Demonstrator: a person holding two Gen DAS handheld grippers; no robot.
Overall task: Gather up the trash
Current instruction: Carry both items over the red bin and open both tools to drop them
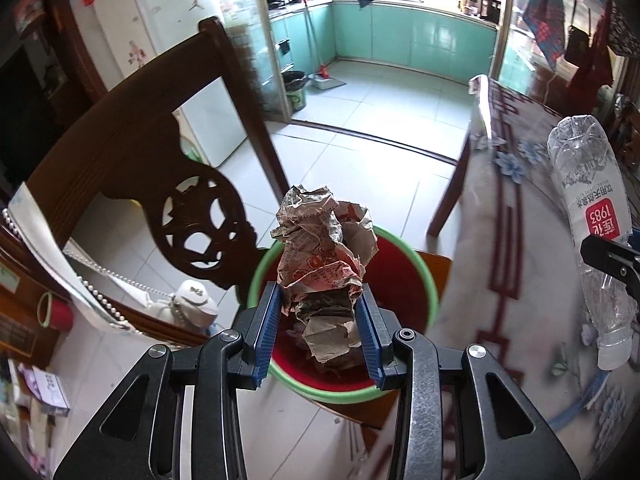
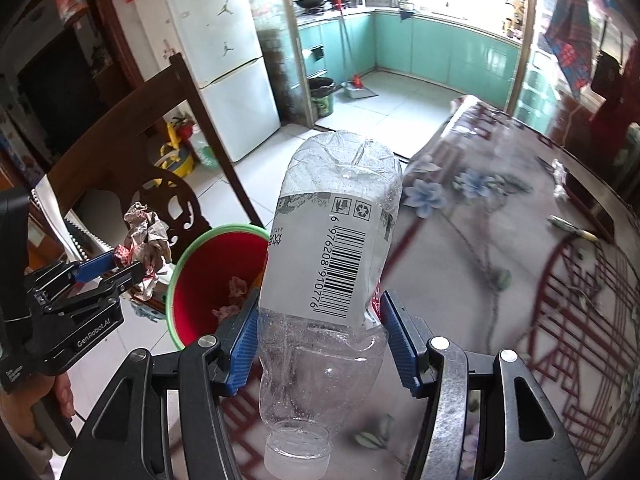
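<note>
We see left gripper [image 1: 320, 320] fingers clamped on crumpled paper [image 1: 326, 256] above red bin [image 1: 420, 280]. Right gripper [image 2: 320, 340] fingers clamp clear plastic bottle [image 2: 332, 264], cap toward camera, over bench [image 2: 520, 240].

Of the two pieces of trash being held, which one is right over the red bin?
The crumpled brown paper wrapper in the left tongs, above the green-rimmed red bin. The clear plastic bottle in the right tongs is over the floral tablecloth's edge.
</note>
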